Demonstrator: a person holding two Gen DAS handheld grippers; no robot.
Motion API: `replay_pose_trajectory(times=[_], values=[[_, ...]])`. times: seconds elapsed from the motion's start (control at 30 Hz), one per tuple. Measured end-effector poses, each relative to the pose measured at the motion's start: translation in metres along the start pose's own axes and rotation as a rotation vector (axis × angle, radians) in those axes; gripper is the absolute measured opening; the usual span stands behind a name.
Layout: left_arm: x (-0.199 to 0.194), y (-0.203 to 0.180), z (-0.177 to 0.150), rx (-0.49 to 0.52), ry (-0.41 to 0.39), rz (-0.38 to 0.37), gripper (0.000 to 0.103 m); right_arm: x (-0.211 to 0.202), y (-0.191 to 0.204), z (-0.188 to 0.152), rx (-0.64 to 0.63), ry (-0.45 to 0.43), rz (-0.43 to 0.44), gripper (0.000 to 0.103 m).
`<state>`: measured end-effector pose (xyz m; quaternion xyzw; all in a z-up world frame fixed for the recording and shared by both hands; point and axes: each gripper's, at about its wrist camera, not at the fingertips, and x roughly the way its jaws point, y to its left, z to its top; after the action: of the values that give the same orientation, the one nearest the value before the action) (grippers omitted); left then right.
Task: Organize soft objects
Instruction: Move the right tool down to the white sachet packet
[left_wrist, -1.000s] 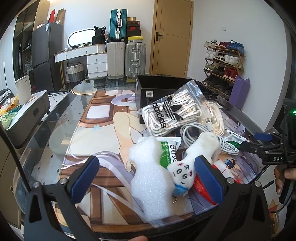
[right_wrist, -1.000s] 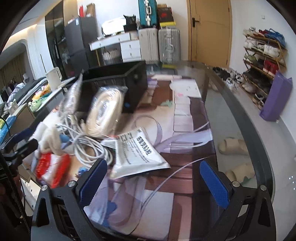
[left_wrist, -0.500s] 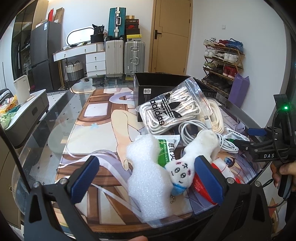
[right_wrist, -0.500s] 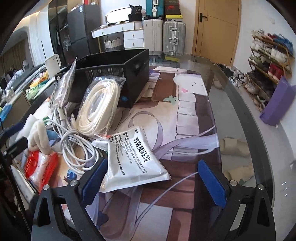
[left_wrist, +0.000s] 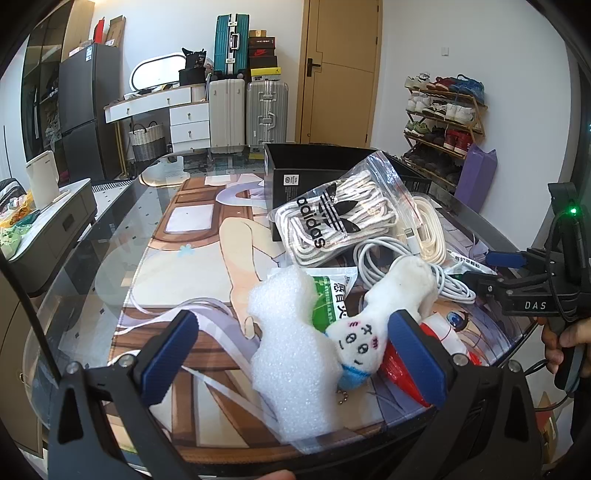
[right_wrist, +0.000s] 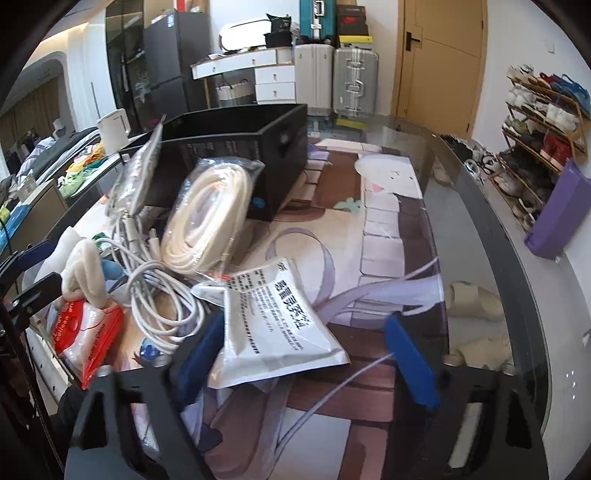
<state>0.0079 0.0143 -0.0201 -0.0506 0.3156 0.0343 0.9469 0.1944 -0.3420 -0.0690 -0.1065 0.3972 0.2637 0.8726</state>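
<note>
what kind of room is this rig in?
Likely a lived-in home room: wooden shoe rack full of shoes, silver hard-shell suitcase by the door, and a glass-topped table with an illustrated mat.

Both grippers, left gripper (left_wrist: 295, 354) and right gripper (right_wrist: 306, 358), have black frames, blue pads, silver screws.

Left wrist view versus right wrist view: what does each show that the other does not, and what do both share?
Only the left wrist view shows the white foam packing piece, the plush toy's drawn face and the Adidas print on the clear bag of white laces.

Only the right wrist view shows the white printed sachet between the open right gripper fingers, and beige slippers under the glass.

Both show the black open box, coiled white cable, white plush toy and red packet.
</note>
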Motion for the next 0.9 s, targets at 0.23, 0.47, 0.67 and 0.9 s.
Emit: replay_pose_trajectory(times=[0.23, 0.47, 0.67, 0.9], values=[[0.0, 0.0, 0.0, 0.001, 0.0, 0.001, 0.103, -0.002, 0.007, 0.0, -0.037, -0.011, 0.026, 0.064], [0.0, 0.001, 0.001, 0.003, 0.001, 0.004, 0.103, -0.009, 0.007, -0.005, -0.043, -0.006, 0.033, 0.056], [0.002, 0.005, -0.001, -0.007, 0.003, 0.002, 0.103, -0.017, 0.004, -0.015, -0.029, -0.015, 0.032, 0.053], [0.002, 0.006, -0.001, -0.009, 0.004, 0.004, 0.103, -0.027, 0.004, -0.021, -0.014, -0.024, 0.059, 0.05]])
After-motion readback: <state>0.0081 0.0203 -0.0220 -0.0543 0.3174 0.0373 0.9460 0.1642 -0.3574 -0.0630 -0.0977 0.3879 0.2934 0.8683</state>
